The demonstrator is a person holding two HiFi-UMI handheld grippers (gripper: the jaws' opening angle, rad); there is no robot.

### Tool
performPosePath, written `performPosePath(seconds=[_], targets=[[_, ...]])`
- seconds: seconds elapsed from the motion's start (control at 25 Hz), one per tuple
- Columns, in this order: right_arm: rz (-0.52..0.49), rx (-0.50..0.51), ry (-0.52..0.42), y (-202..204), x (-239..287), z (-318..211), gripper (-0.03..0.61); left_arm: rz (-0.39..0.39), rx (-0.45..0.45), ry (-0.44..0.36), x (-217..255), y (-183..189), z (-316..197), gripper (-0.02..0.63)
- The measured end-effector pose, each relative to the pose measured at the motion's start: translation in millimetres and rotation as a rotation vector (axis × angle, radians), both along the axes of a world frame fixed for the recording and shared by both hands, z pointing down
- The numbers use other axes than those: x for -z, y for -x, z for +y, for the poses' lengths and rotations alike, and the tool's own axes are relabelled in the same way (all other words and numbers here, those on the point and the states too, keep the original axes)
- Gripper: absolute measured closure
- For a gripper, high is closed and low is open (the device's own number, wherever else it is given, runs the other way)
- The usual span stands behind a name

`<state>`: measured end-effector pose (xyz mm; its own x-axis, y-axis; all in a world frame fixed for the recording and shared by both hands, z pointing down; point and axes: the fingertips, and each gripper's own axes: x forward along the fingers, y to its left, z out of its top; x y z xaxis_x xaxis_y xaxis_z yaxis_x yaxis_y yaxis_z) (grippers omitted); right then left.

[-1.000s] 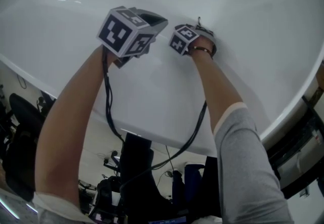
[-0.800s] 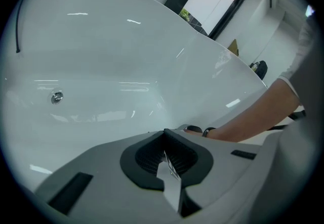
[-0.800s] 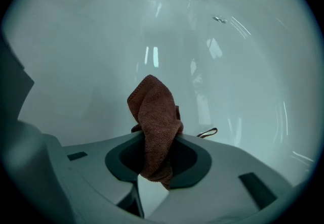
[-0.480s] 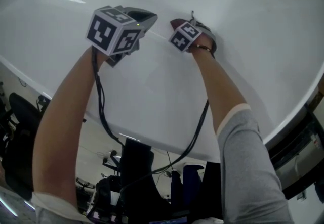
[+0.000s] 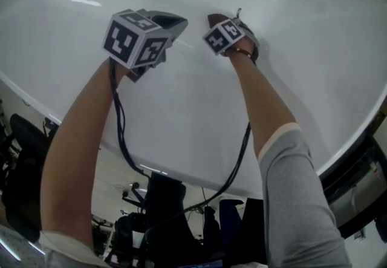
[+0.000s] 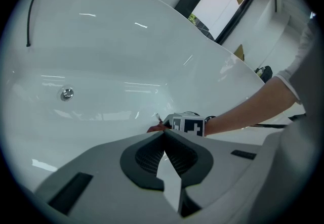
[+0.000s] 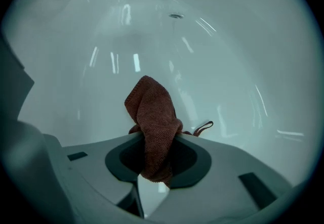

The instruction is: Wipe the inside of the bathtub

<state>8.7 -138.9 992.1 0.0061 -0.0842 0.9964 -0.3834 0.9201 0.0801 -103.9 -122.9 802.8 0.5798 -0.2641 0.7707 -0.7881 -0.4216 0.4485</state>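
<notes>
The white bathtub [image 5: 314, 49] fills the head view, and both arms reach down into it. My right gripper [image 7: 154, 134] is shut on a brown-red cloth [image 7: 152, 117], which stands up out of the jaws against the tub's inner wall. In the head view the cloth [image 5: 214, 20] peeks out past the right gripper's marker cube [image 5: 222, 35]. My left gripper [image 6: 163, 134] is shut with nothing in it and hovers to the left, above the tub's near wall. From the left gripper view, the right gripper's cube [image 6: 188, 124] and the cloth [image 6: 154, 128] show just beyond the jaws.
An overflow fitting [image 6: 66, 94] sits on the tub's far wall, and a drain [image 7: 175, 15] lies at the bottom. The tub's rim [image 5: 344, 140] curves round at the right. Black cables [image 5: 124, 140] hang from both grippers. Dark chairs and gear [image 5: 24, 158] stand outside the tub.
The right gripper has slid a little farther up the tub wall with the cloth. The left gripper drifted leftward and has held still over the last half second.
</notes>
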Motion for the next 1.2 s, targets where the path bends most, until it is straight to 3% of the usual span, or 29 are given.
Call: performPosePath(seconds=[0.16,0.32,0.52,0.64,0.76,0.96,1.2], targets=[[-0.127,0.113,0.076,52,1,33,0.479,-0.011,0.018,0.005,-2,3,0,0.607],[-0.182,0.191,0.167,68,0,66,0.479,-0.01,0.021,0.01,-1,9,3,0.606],[-0.097,0.43,0.251,40,2,91,0.479,-0.002,0.005,0.0,8,-3,-2,0.607],[-0.022,0.505,0.251,12,-1,89,0.479,0.005,-0.004,-0.005,11,-11,-3,0.607],[0.051,0.48,0.185,-18,-4,63,0.479,0.012,-0.013,-0.01,12,-15,-3,0.607],[0.211,0.326,0.047,-75,3,8,0.477,0.018,-0.016,-0.014,15,-21,-3,0.607],[0.262,0.408,0.089,-84,2,22,0.479,0.022,-0.016,-0.006,14,-25,3,0.607]])
